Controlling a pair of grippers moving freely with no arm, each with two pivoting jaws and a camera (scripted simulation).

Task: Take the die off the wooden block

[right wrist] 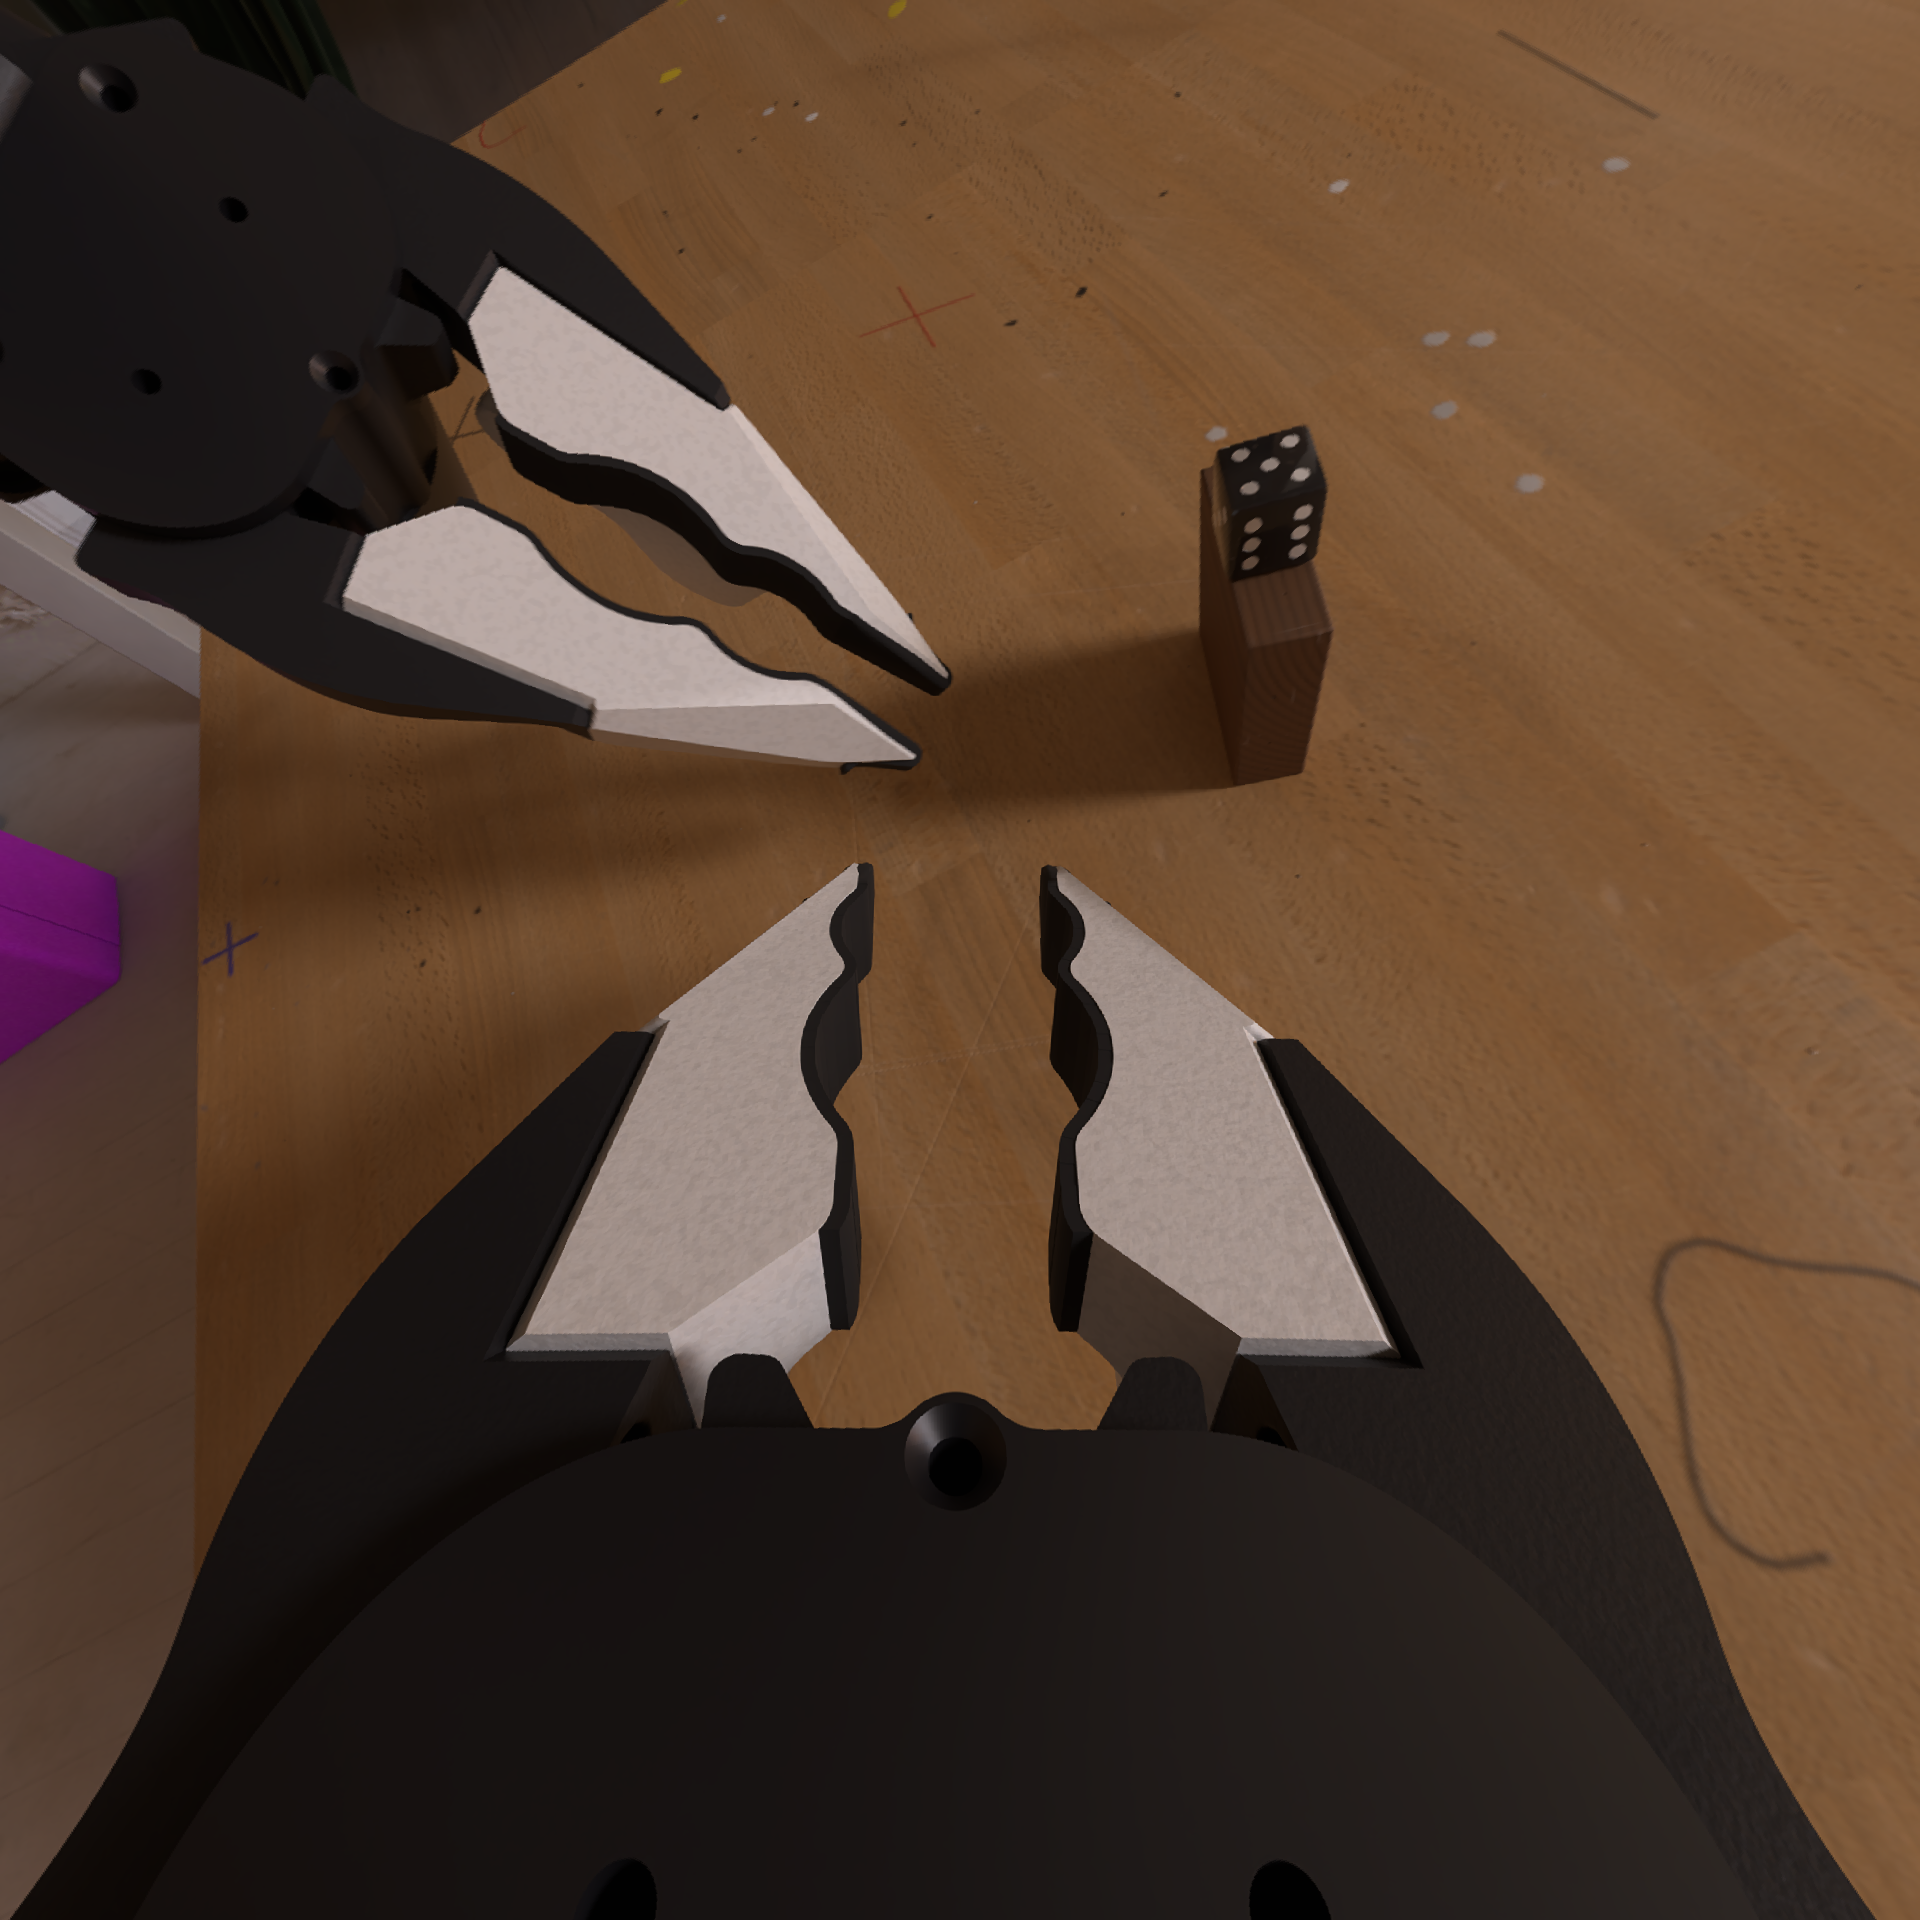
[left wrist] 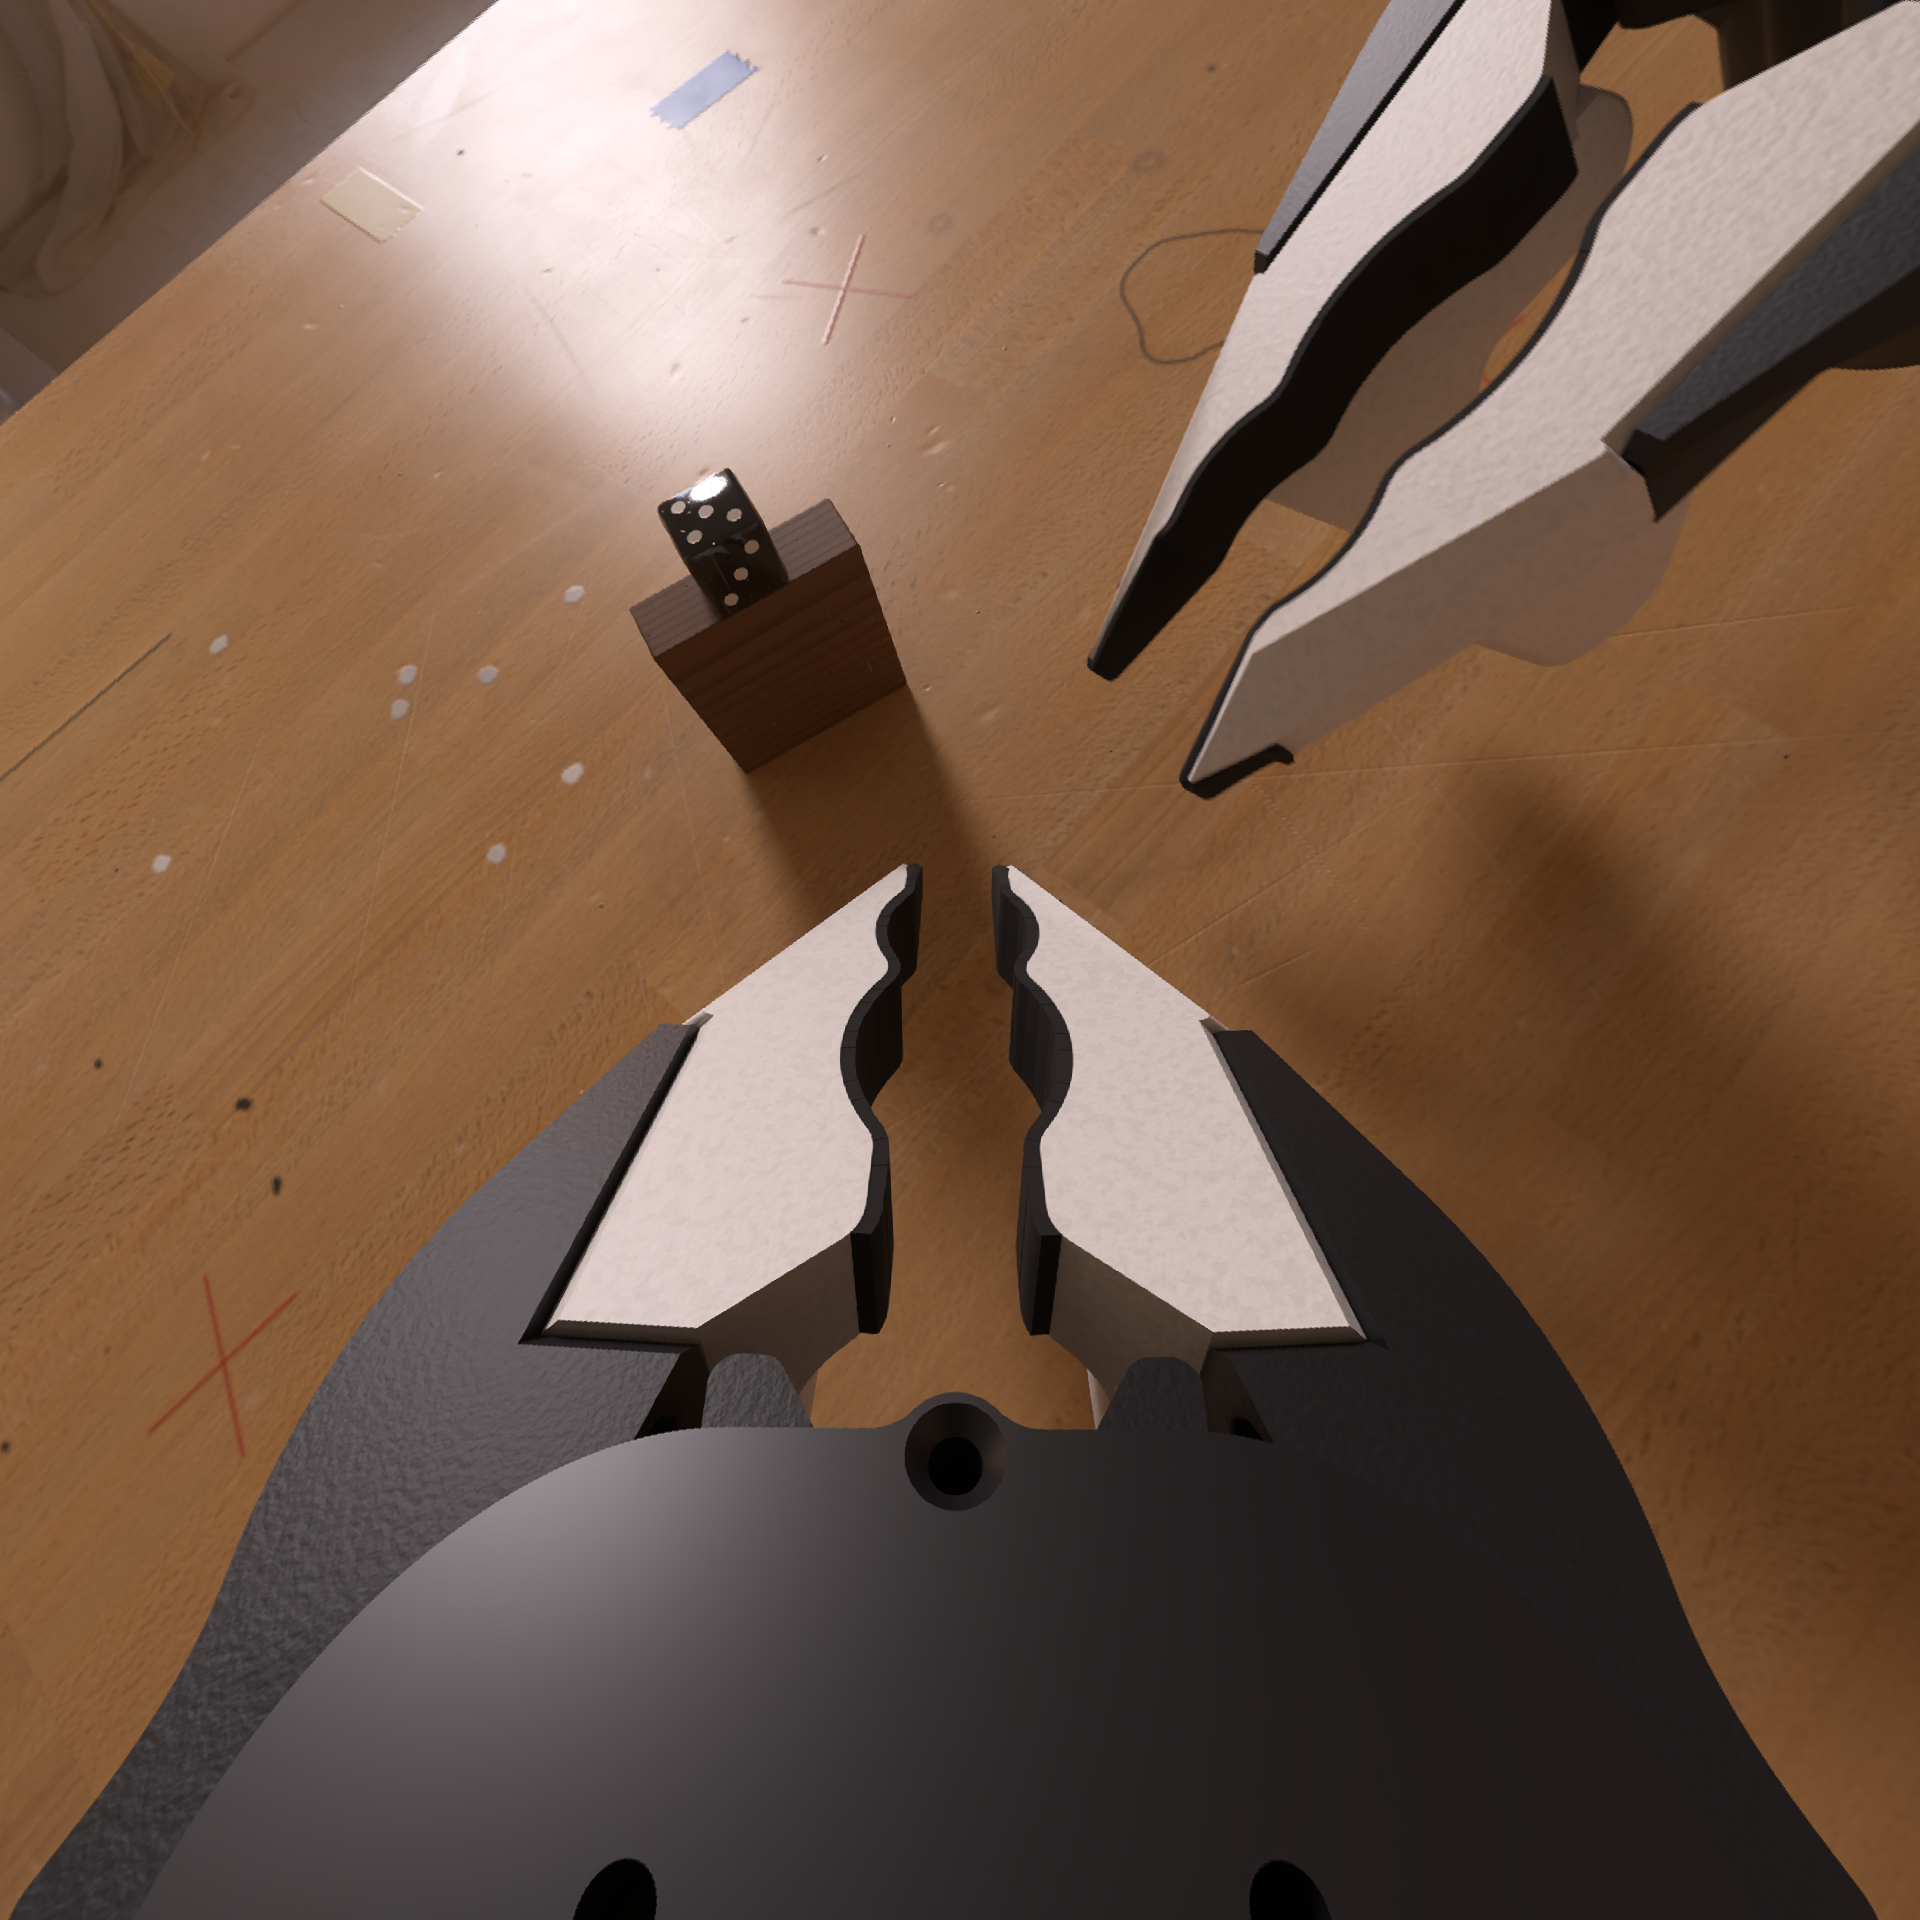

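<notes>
I am steering two tools above a wooden desk [left wrist: 312,935], and the block [left wrist: 774,644] is my landmark for everything here. The block is a dark brown wooden slab standing upright on the desk. The die [left wrist: 720,535], black with white pips, sits on top of the block, touching it, at one end of the top face. In the right wrist view the die [right wrist: 1270,501] stands squarely on the narrow top of the block [right wrist: 1264,665].

My left tool [left wrist: 956,873] hovers short of the block, its tips pointing past the block's right side. Its two white fingers stand a little apart with bare desk showing between them, and they hold nothing. My right tool [right wrist: 956,873] is also away from the block, which lies ahead and to its right. Its fingers are parted slightly wider and are likewise empty.

Each tool shows in the other's camera. From the left wrist view the right tool [left wrist: 1143,727] comes in at the block's right, tips lowered near the desk. From the right wrist view the left tool [right wrist: 930,722] lies left of the block, well apart from it.

The desk around the block carries white paint specks, red crosses [left wrist: 844,289], a strip of blue tape [left wrist: 704,89] beyond the block, and a thin dark scribbled loop [right wrist: 1725,1392]. A purple box [right wrist: 52,956] lies off the desk's edge, far left of the block.
</notes>
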